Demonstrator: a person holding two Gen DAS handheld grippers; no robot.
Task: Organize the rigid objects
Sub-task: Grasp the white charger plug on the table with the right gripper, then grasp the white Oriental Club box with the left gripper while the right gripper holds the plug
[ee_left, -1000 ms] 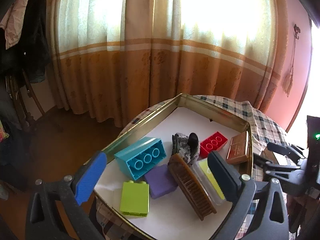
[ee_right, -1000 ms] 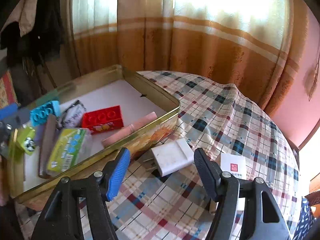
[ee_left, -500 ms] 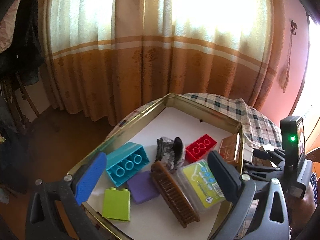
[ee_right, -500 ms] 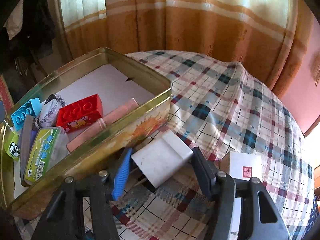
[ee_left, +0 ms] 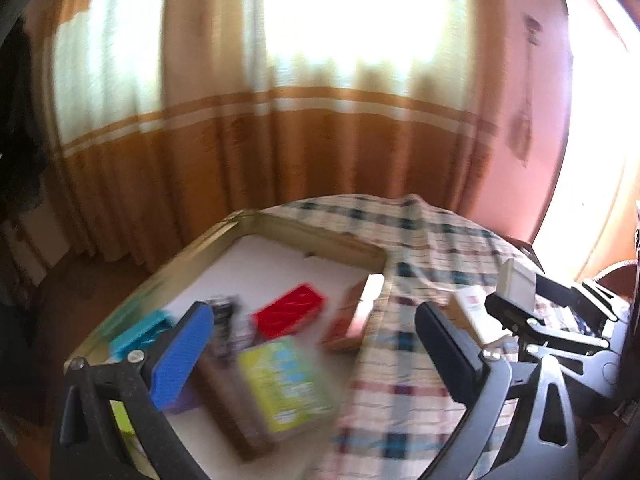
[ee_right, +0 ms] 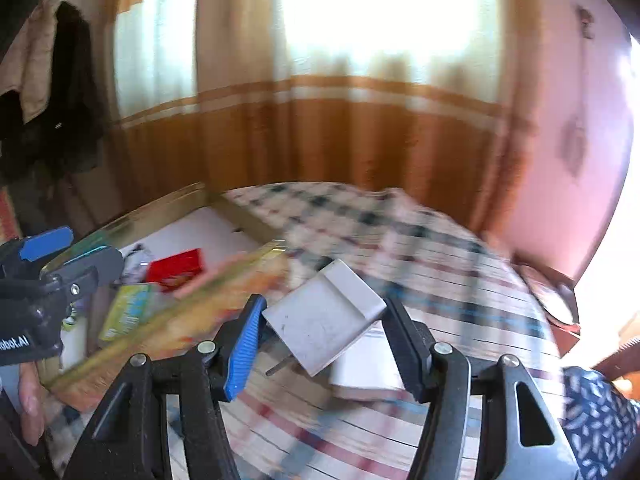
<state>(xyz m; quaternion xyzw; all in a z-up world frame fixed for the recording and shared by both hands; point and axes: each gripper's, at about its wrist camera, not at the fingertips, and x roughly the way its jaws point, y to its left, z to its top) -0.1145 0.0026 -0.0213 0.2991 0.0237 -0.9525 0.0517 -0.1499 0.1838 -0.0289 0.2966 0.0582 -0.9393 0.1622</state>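
**White charger gripped above tablecloth; tin holds sorted items**

Right gripper (ee_right: 322, 334): fingers clamped on white charger (ee_right: 325, 316), blue pad on one side, black pad on the other. Charger tilted, metal prongs pointing down and left, held above plaid tablecloth (ee_right: 400, 240) and clear of it. Small white box (ee_right: 366, 364) lying on cloth just below and behind charger. Same charger visible in left wrist view at far right (ee_left: 516, 284), pinched in the other tool.

Left gripper (ee_left: 316, 348): fingers spread wide, nothing between them, hovering over near end of gold tin (ee_left: 312, 234).

Tin contents, blurred by motion: red brick (ee_left: 290, 314), teal brick (ee_left: 138, 332), patterned grey item (ee_left: 226, 320), brown brush (ee_left: 228, 404), clear case with yellow-green label (ee_left: 282, 384), purple block (ee_left: 182, 402) partly behind blue pad, lime brick (ee_left: 120, 418) at near left corner. Brown flat box (ee_left: 352, 320) leaning against right wall of tin.

Tin standing on tablecloth, near left part of round table. Orange and cream curtain (ee_left: 280, 140) behind, window strongly backlit.
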